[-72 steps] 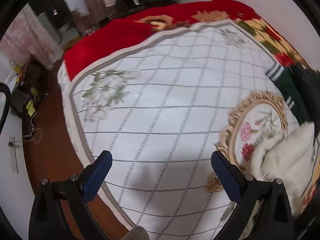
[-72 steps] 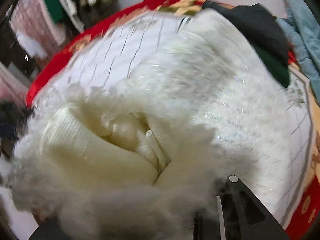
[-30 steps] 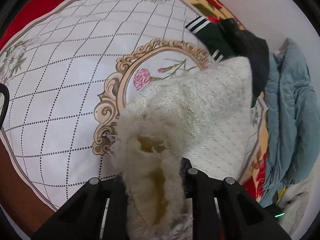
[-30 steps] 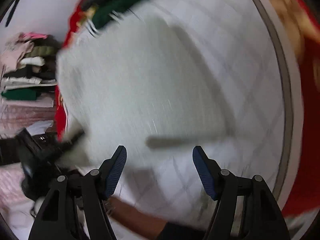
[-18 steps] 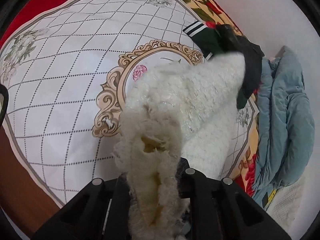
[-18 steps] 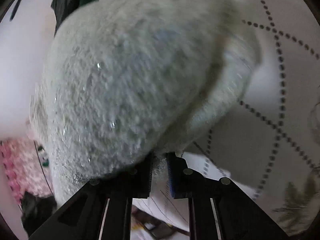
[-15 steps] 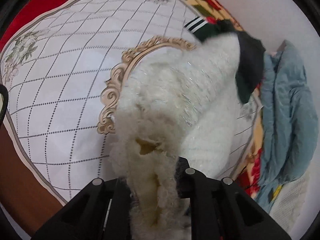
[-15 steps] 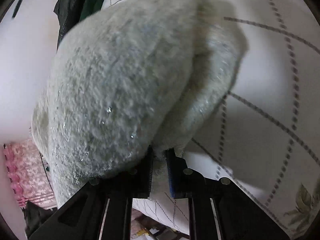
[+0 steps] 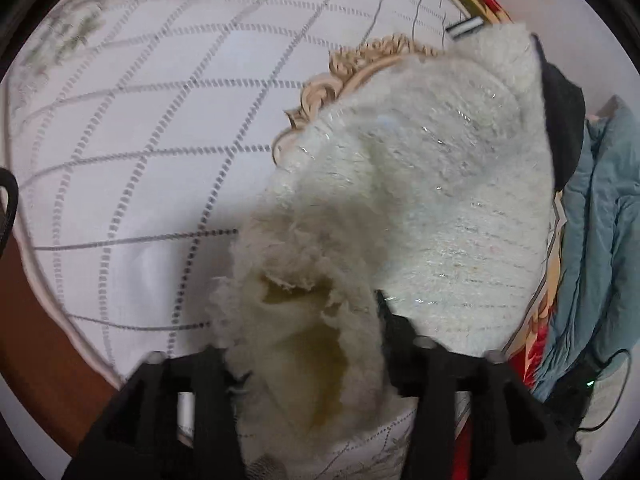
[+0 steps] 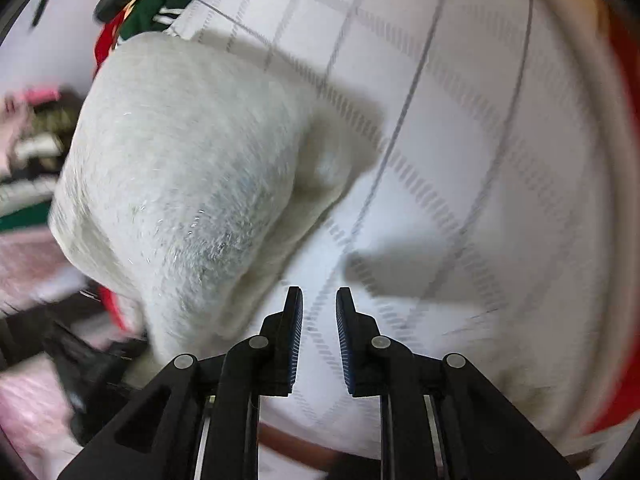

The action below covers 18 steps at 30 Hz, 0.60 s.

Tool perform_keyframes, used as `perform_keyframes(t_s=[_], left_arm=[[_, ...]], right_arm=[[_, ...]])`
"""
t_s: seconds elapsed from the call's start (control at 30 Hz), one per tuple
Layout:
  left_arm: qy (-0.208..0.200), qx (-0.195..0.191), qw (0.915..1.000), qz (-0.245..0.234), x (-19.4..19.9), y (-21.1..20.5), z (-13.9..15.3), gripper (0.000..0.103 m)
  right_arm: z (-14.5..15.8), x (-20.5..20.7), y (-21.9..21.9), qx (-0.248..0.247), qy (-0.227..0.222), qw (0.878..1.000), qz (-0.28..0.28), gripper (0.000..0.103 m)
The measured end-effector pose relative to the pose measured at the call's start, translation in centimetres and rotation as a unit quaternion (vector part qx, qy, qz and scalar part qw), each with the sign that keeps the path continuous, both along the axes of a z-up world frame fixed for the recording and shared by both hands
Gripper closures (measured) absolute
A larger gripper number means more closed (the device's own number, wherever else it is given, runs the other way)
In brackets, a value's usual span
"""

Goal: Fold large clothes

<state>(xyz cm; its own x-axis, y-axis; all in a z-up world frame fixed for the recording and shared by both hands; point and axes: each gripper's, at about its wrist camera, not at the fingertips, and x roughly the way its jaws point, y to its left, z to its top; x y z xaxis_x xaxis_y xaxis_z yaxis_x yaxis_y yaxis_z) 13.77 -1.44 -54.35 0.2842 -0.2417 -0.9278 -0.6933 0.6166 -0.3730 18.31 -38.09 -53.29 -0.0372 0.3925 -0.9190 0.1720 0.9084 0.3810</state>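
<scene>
Fluffy cream sweater (image 9: 420,184) bunches between the fingers of the left gripper (image 9: 304,340), which is clamped on its thick edge; the rest spreads ahead and to the right of that gripper over the white checked bedspread (image 9: 140,140). The right gripper (image 10: 319,322) holds nothing, its blue-padded fingers (image 10: 294,340) slightly parted, with the sweater (image 10: 180,168) ahead and to its left, apart from the pads. Beyond the sweater, from the left gripper, lie dark clothes (image 9: 566,120) and, further right, a blue-grey garment (image 9: 600,232).

no readable text, no labels, no brands, no numbers anywhere
</scene>
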Motion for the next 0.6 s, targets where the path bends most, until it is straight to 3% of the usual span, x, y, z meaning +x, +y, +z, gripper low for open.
perform_keyframes(t_s=[0.07,0.1,0.2,0.27,0.4,0.5,0.53,0.6], left_arm=[[-0.006,0.019,0.9998,-0.005,-0.1,0.2,1.5,0.018],[-0.014,0.035,0.9992,-0.009,-0.2,0.2,2.5,0.015],[-0.019,0.081,0.9963,-0.022,0.1,0.6,4.2,0.008],[-0.029,0.110,0.9932,-0.027,1.1,1.0,5.1,0.006],[-0.038,0.152,0.9864,-0.050,5.0,1.1,4.5,0.006],[-0.021,0.162,0.9837,-0.076,8.4,1.3,1.7,0.006],[-0.011,0.161,0.9833,-0.085,9.2,1.2,0.7,0.006],[0.008,0.154,0.9829,-0.101,10.3,1.3,-1.1,0.005]], right_arm=[[1.8,1.1,0.9,-0.003,-0.026,0.999,0.025,0.015],[2.7,2.2,1.6,0.004,-0.035,0.999,0.041,0.006],[4.2,6.2,4.4,0.012,-0.082,0.991,0.105,0.003],[3.2,8.7,5.5,0.028,-0.086,0.986,0.138,0.003],[-2.8,13.9,6.9,0.132,-0.016,0.974,0.182,0.002],[-7.8,15.6,8.3,0.233,0.049,0.951,0.196,0.001],[-8.4,15.7,8.7,0.250,0.052,0.947,0.193,0.003],[-8.2,15.2,8.9,0.253,0.058,0.951,0.167,0.023]])
